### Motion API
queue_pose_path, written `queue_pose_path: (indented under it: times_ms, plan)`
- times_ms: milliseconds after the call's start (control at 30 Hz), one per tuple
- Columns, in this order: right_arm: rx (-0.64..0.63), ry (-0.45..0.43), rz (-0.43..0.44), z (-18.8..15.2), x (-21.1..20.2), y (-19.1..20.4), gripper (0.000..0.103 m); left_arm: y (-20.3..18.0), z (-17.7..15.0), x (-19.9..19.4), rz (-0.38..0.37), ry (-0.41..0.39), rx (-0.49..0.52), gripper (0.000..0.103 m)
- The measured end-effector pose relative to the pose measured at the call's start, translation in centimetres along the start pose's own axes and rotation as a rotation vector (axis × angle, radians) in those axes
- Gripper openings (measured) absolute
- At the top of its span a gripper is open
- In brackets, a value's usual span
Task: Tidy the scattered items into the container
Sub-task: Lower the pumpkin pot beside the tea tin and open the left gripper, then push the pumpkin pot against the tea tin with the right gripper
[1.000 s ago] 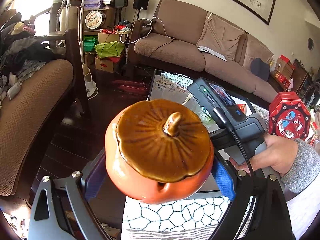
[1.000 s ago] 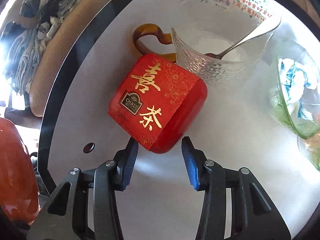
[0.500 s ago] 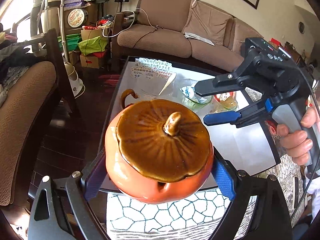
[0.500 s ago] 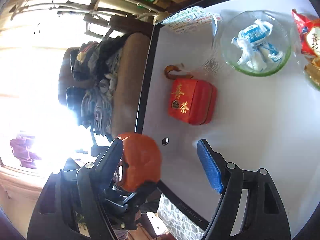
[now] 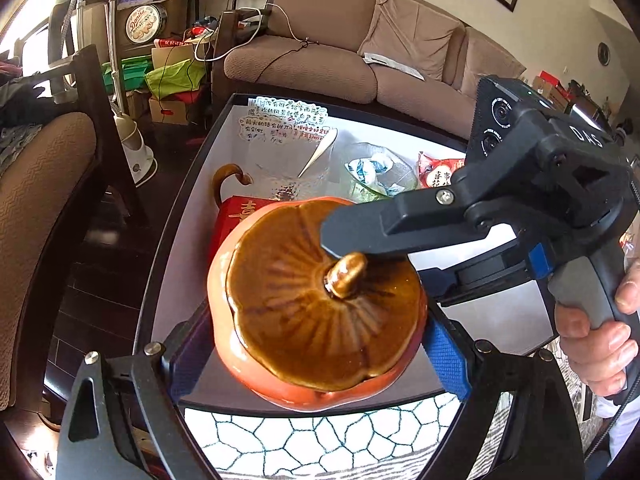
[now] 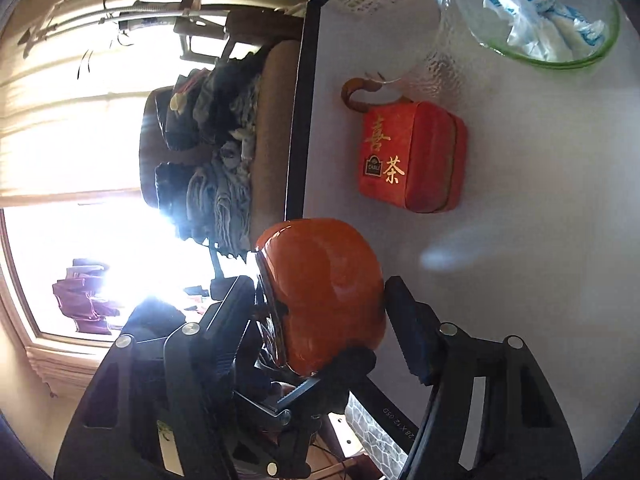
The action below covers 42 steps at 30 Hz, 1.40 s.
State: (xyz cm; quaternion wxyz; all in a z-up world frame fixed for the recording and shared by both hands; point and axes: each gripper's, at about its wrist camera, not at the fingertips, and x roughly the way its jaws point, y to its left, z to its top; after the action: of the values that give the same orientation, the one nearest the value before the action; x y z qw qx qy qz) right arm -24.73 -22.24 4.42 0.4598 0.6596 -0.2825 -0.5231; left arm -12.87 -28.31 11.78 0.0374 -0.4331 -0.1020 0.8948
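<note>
1. Left gripper (image 5: 316,356) still clamps the pumpkin pot (image 5: 320,320) above the table (image 5: 480,328) edge
2. Right gripper (image 5: 384,264) swung over from the red tea box (image 6: 412,160); jaws, just closing, now straddle the lid knob (image 5: 346,274), grip unclear; lid removal likely next

sofa (image 5: 336,60): brown | floor (image 5: 104,280): dark wood | window (image 6: 80,240): glaring daylight
</note>
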Motion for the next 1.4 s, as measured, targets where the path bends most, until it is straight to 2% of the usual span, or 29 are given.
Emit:
queue_pose_path:
  times_ms: [133, 300, 367, 467, 533, 633, 700, 800, 900, 1033, 1100, 1167, 1267, 1333, 1400]
  plan:
    - [0.024, -0.021, 0.032, 0.0, 0.0, -1.3, 0.063, 0.3, 0.6, 0.3, -0.01, 0.04, 0.012, 0.093]
    - [0.046, 0.008, -0.002, 0.4, 0.9, -2.2, 0.062, 0.4, 1.1, 1.9, -0.017, 0.173, 0.036, 0.094]
    - [0.059, 0.014, 0.002, 0.7, 0.9, -2.4, 0.062, 0.1, 1.2, 2.0, -0.001, 0.196, 0.059, 0.094]
    - [0.037, 0.01, -0.054, 1.0, 0.6, -1.9, 0.061, -0.4, 1.3, 2.3, 0.016, 0.199, 0.078, 0.094]
    - [0.044, 0.008, -0.093, 1.2, 0.4, -2.0, 0.055, -0.6, 1.2, 2.4, 0.026, 0.193, 0.076, 0.094]
    - [0.059, 0.026, -0.108, 1.0, 0.8, -2.7, 0.053, -1.6, 1.1, 2.3, 0.104, 0.172, 0.156, 0.095]
    - [0.058, 0.048, -0.144, 1.0, 1.7, -2.8, 0.053, -1.8, 1.1, 2.3, 0.098, 0.171, 0.174, 0.095]
    - [0.07, 0.068, -0.228, 1.0, 3.1, -4.0, 0.053, -1.5, 0.9, 3.7, 0.123, 0.228, 0.181, 0.094]
    - [0.12, 0.073, -0.204, 1.2, 3.2, -5.6, 0.053, -1.6, 1.1, 3.6, 0.115, 0.243, 0.205, 0.093]
    - [0.117, 0.112, -0.253, 2.3, 3.4, -5.1, 0.052, -1.4, 1.3, 3.9, 0.151, 0.258, 0.236, 0.092]
    - [0.12, 0.098, -0.301, 2.8, 3.0, -5.1, 0.05, -0.9, 1.7, 3.4, 0.131, 0.246, 0.21, 0.092]
    - [0.118, 0.092, -0.354, 3.1, 2.5, -5.3, 0.053, -0.4, 2.0, 2.3, 0.094, 0.218, 0.184, 0.092]
    - [0.106, 0.098, -0.386, 3.0, 2.1, -5.3, 0.061, -0.2, 2.2, 1.1, 0.081, 0.181, 0.177, 0.092]
    - [0.095, 0.086, -0.424, 2.9, 1.6, -4.8, 0.062, -0.1, 2.2, 0.6, 0.068, 0.173, 0.166, 0.092]
    - [0.088, 0.064, -0.422, 2.6, 0.8, -4.2, 0.062, 0.0, 2.2, 0.3, 0.064, 0.171, 0.162, 0.092]
